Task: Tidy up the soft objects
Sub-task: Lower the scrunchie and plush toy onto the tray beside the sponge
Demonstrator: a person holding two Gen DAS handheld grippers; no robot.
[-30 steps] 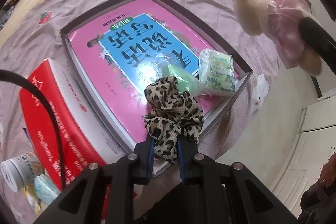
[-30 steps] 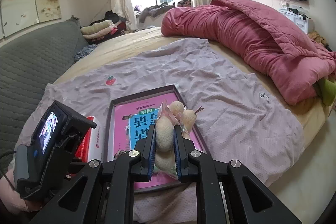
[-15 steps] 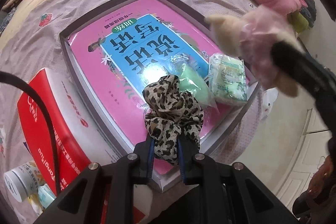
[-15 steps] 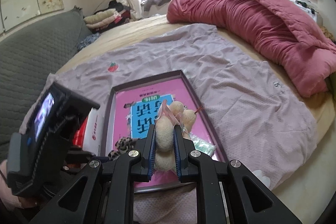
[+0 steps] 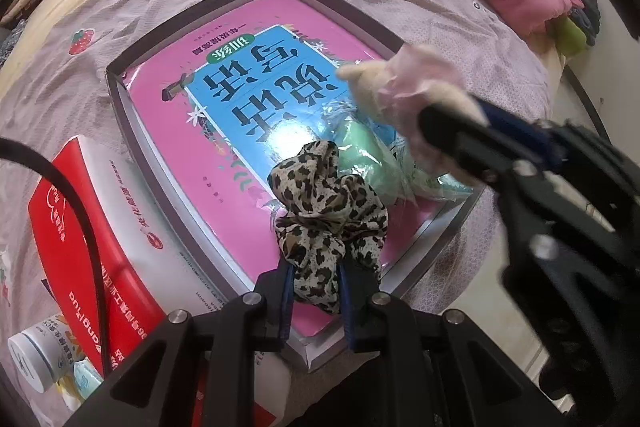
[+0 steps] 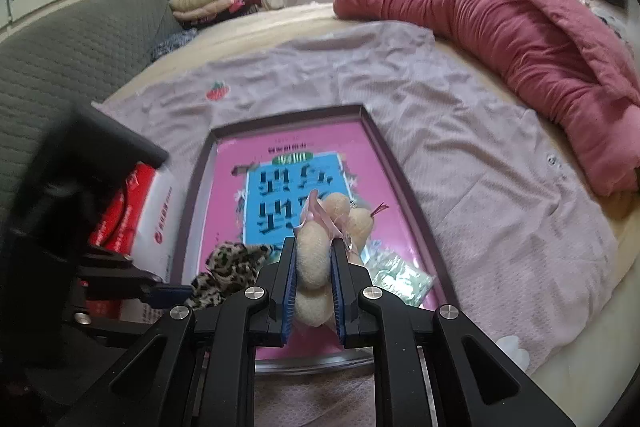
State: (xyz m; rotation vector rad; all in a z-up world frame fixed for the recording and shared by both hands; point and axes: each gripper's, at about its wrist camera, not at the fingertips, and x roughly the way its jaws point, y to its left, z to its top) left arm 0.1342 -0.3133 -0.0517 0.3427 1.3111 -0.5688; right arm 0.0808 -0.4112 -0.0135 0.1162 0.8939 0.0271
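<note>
Gripping leopard scrunchie (image 5: pixel 328 215) in my left tool (image 5: pixel 316 291), clamped tight; right tool (image 6: pixel 313 283) clamped on plush toy (image 6: pixel 316 259), both above pink tray (image 5: pixel 120 115).

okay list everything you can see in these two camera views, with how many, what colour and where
scrunchie: 1, leopard print, in left hand-held gripper over tray
plush toy: 1, cream with pink dress, in right hand-held gripper over tray
tray: 1, dark rim, on the bed
book: 1, pink and blue, inside tray
green packets: 2, pale green, on book, near corner
red box: 1, red and white, left of tray
jar: 1, white, near red box
sheet: 1, lilac, under tray
duvet: 1, dark pink, far right of bed
left hand-held gripper: 1, black, shut
right hand-held gripper: 1, black, shut
</note>
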